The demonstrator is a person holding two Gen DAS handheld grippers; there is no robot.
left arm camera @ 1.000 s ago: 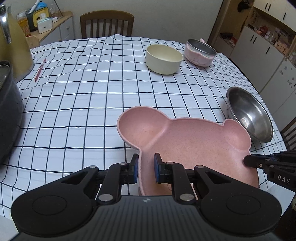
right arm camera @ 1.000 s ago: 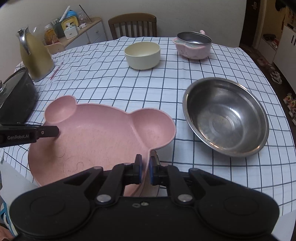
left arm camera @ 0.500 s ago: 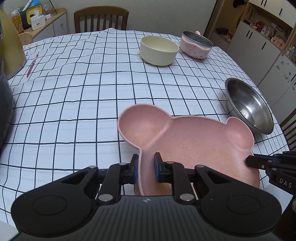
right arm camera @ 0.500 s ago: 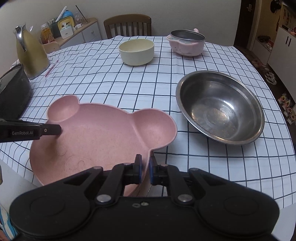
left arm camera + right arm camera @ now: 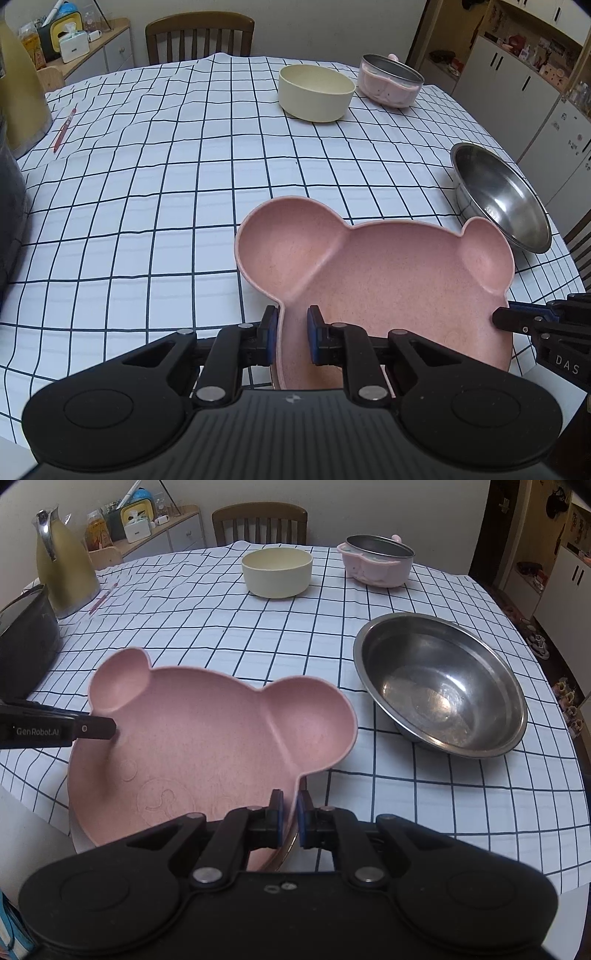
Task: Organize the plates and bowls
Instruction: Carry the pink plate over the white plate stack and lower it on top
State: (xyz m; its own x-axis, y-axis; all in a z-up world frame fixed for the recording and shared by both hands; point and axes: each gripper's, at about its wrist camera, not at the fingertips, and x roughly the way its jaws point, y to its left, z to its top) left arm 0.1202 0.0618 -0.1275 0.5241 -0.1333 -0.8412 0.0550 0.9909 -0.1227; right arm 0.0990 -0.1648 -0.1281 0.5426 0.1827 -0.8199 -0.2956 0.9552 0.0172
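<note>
Both tools clenched on pink plate (image 5: 388, 280) rim; checked tablecloth (image 5: 166, 206) | chair (image 5: 199, 35) behind; cabinets (image 5: 517, 96) right

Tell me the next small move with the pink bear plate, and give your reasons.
Probably carry the pink bear plate toward the steel bowl, level. Both grippers, left and right, pinch its opposite rims, its near edge overhangs the table, and the bowl is the nearest dish wide enough to hold it.
</note>
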